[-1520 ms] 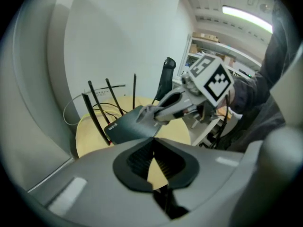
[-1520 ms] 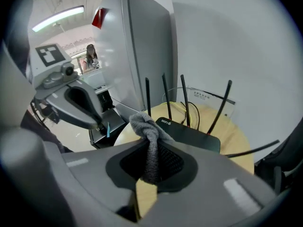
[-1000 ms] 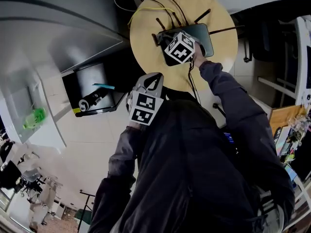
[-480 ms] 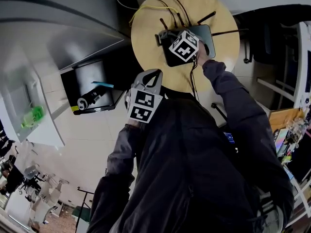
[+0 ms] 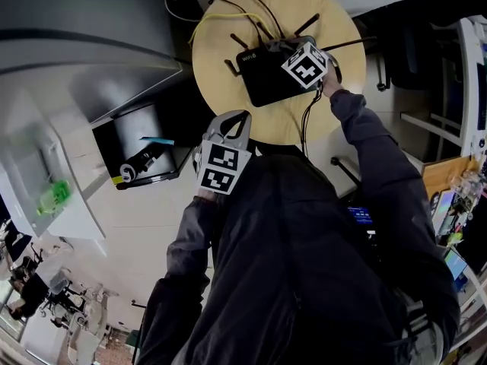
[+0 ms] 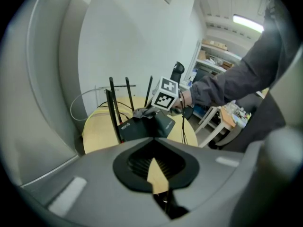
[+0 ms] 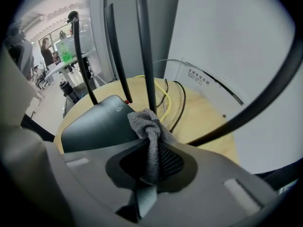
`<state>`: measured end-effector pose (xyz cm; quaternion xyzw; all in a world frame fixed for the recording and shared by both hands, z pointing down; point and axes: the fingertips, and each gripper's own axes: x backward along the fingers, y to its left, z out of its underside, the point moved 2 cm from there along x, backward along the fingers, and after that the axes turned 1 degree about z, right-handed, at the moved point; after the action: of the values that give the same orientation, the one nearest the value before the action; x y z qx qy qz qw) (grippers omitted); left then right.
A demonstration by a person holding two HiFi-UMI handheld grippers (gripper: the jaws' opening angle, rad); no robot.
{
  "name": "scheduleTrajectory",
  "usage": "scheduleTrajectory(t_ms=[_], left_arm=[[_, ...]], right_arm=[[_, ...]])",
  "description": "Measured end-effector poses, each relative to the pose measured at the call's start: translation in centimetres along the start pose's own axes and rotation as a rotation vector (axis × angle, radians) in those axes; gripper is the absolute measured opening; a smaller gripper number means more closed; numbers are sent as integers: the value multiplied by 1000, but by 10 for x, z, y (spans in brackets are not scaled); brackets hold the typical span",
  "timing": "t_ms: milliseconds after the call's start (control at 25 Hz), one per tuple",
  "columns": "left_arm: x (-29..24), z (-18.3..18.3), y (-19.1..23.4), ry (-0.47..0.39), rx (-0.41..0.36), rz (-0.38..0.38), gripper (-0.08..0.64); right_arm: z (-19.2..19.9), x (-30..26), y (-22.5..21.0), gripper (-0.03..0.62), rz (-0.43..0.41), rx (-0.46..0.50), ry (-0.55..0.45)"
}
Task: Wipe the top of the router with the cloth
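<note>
1. Left gripper (image 5: 237, 120): held against the person's dark jacket (image 5: 304, 265), off the near edge of the table (image 5: 221, 90). Its fingers are pressed together and there is nothing between them.

2. Table: round, with a light wood top. The router (image 5: 266, 78), a flat black unit, lies on the far half of the top. Its right end is close to the table's right edge.

3. Right gripper (image 7: 151, 148): positioned over the right end of the router. Its fingers pinch the grey cloth (image 7: 150, 126). The bunched free end of the cloth protrudes ahead of the fingers and rests on the router's top, just beside the base of an upright antenna (image 7: 144, 46).

4. Antennas: black rods standing along the router's far side, some of them tilted.

5. Cables: a yellow cable (image 5: 211, 17) and black cables loop from the router's far side to the table's far edge.

6. Containers:
   - A dark open box (image 5: 163, 162) stands left of the table. It holds a black cylindrical item (image 5: 141, 158) and a teal strip (image 5: 158, 139). Neither can be identified further.
   - A clear container (image 5: 52, 191) on a white surface further left holds something green.
</note>
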<state>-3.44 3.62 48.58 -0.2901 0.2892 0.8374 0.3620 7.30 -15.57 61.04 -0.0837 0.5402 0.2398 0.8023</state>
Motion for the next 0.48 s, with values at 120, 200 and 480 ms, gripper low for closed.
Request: scheduleTrajectory(t_ms=[120, 200, 480], left_arm=[[-2, -1, 0, 0, -4, 2, 0], [-2, -1, 0, 1, -2, 2, 0], [-3, 0, -2, 2, 8, 4, 0]], right_arm=[[14, 3, -17, 37, 33, -7, 22], [21, 6, -28, 37, 52, -14, 28], [50, 11, -58, 37, 119, -66, 74]])
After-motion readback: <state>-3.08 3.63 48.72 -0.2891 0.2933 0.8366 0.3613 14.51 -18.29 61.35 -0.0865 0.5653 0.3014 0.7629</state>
